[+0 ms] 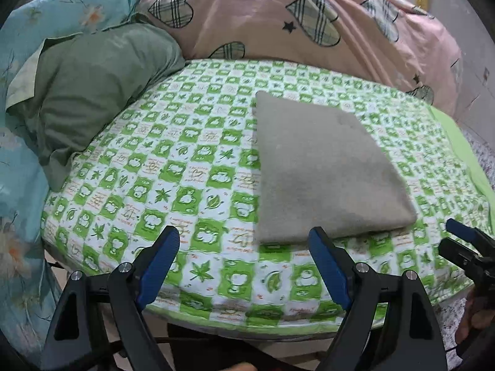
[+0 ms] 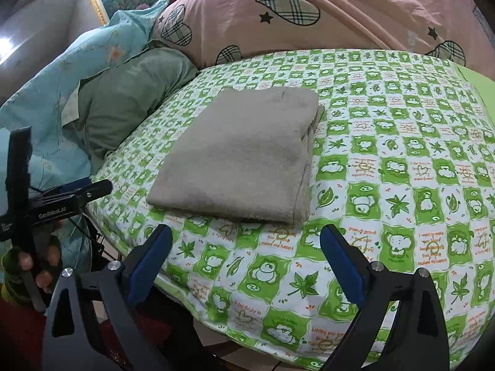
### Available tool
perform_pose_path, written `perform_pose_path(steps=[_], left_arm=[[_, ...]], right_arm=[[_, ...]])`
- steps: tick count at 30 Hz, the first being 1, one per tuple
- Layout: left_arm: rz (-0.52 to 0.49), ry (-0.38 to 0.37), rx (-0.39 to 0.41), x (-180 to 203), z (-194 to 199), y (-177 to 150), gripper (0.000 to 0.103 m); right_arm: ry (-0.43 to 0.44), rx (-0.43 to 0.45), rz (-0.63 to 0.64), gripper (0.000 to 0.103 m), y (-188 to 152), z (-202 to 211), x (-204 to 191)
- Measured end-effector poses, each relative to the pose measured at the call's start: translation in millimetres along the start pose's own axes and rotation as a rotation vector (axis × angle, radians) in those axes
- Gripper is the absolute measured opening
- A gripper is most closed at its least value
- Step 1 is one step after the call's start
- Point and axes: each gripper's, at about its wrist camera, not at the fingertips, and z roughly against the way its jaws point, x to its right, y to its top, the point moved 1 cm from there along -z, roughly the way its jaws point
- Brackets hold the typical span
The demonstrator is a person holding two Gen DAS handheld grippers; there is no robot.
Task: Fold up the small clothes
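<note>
A folded grey-beige garment (image 1: 324, 170) (image 2: 241, 154) lies flat on the green-and-white patterned bed sheet (image 1: 154, 170) (image 2: 402, 170); its layered edges show on its right side in the right wrist view. My left gripper (image 1: 244, 233) hovers open over the sheet just short of the garment's near edge, at its left corner. My right gripper (image 2: 246, 230) is also open and apart from the near edge, jaws still widening, nothing between them. Each gripper shows at the edge of the other's view: the right gripper (image 1: 464, 241) and the left gripper (image 2: 89, 188), held by a hand (image 2: 40, 262).
A green pillow (image 1: 92, 92) (image 2: 130, 92) lies left of the garment. A pink heart-print duvet (image 1: 278, 15) (image 2: 340, 9) is piled behind, a blue floral quilt (image 1: 18, 154) (image 2: 46, 92) at the left. The bed's front edge runs just under both grippers.
</note>
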Motion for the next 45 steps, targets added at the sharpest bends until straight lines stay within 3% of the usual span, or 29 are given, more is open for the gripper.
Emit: perform_pose_path(steps=[13, 25, 45], left_arm=[[-0.022, -0.004, 0.03, 10, 3, 26, 0.086], [-0.061, 0.035, 0.004, 16, -14, 38, 0.086], [-0.11, 0.041, 0.019, 27, -14, 44, 0.086]], right_arm=[[0.011, -0.011, -0.004, 0.097, 17, -5, 4], [0.01, -0.066, 0.06, 0.097, 38, -24, -11], [0.014, -0.034, 0.064, 0.098, 56, -23, -13]])
